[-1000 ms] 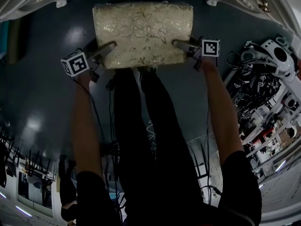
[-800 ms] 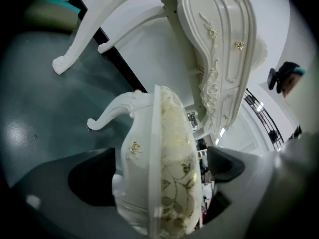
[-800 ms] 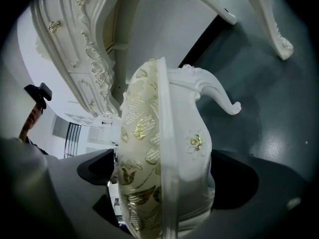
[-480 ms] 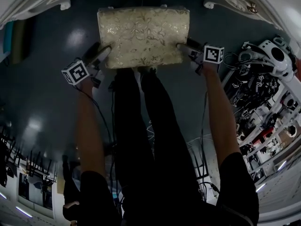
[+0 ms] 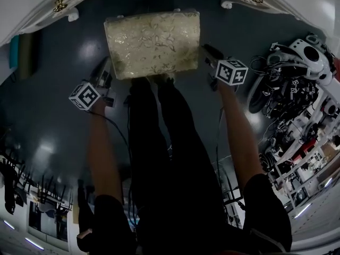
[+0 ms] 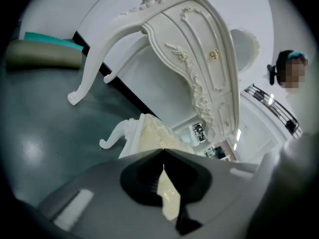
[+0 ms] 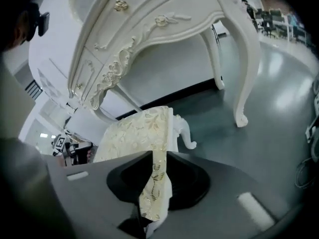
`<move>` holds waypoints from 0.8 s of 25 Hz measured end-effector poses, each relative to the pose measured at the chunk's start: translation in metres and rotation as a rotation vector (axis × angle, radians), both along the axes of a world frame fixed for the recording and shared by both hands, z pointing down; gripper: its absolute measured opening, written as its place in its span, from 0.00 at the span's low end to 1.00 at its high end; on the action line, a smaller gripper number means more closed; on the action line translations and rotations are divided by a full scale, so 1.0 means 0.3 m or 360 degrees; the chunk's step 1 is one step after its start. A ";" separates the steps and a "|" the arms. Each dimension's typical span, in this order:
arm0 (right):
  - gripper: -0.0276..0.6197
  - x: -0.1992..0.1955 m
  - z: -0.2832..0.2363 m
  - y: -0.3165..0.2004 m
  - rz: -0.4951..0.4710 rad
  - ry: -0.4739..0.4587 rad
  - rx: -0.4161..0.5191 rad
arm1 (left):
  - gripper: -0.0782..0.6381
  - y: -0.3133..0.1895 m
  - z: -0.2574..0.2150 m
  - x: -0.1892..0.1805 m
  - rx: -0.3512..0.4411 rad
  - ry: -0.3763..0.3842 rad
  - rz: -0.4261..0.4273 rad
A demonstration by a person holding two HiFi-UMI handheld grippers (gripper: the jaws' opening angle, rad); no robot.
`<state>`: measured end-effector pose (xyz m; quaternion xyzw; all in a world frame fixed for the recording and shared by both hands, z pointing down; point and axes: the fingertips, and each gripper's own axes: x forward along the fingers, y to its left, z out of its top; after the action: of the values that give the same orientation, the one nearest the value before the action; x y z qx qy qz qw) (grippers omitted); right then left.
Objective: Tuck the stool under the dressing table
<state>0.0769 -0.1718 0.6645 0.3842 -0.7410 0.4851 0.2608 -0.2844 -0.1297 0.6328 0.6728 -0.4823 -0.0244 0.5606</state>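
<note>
The stool (image 5: 153, 44), with a cream floral cushion on white curved legs, stands on the dark floor with its far edge at the white dressing table (image 5: 32, 9). My left gripper (image 5: 104, 72) hangs just off the stool's left side, shut on nothing. In the left gripper view its jaws (image 6: 163, 156) meet, and the stool (image 6: 149, 131) shows beyond them. My right gripper (image 5: 210, 51) is a little off the stool's right side. Its jaws (image 7: 158, 156) are closing to a narrow gap; nothing is between them, and the stool (image 7: 137, 133) shows through.
The dressing table's carved legs (image 5: 71, 15) (image 7: 244, 83) flank the stool. A heap of robot gear and cables (image 5: 297, 73) lies at the right. A teal and olive object (image 6: 45, 54) lies on the floor at the left. The person's legs (image 5: 170, 142) stand behind the stool.
Both grippers have come off the stool's front corners and drawn back and up. Their jaws have closed. The stool now sits closer under the table's edge.
</note>
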 end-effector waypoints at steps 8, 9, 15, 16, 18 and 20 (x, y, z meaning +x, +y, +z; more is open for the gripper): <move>0.04 -0.018 -0.145 0.044 -0.0017 0.0096 0.0071 | 0.12 0.033 -0.161 0.097 0.0026 -0.0237 -0.0018; 0.04 -0.026 -0.173 0.045 -0.0024 0.0088 0.0089 | 0.12 0.036 -0.190 0.096 0.0034 -0.0265 -0.0055; 0.04 -0.046 -0.330 0.054 -0.0052 0.0067 0.0230 | 0.12 0.063 -0.388 0.087 0.0123 -0.0563 -0.0240; 0.04 -0.048 -0.349 0.061 -0.0052 0.0065 0.0251 | 0.12 0.074 -0.415 0.093 0.0138 -0.0613 -0.0236; 0.04 -0.048 -0.383 0.075 -0.0054 0.0062 0.0281 | 0.12 0.098 -0.467 0.108 0.0174 -0.0677 -0.0230; 0.04 -0.046 -0.407 0.087 -0.0043 0.0064 0.0298 | 0.12 0.117 -0.513 0.121 0.0217 -0.0715 -0.0233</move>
<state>0.0631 -0.1456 0.5423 0.4066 -0.7828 0.4023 0.2451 -0.2481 -0.0945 0.4789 0.6610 -0.6394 0.0528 0.3892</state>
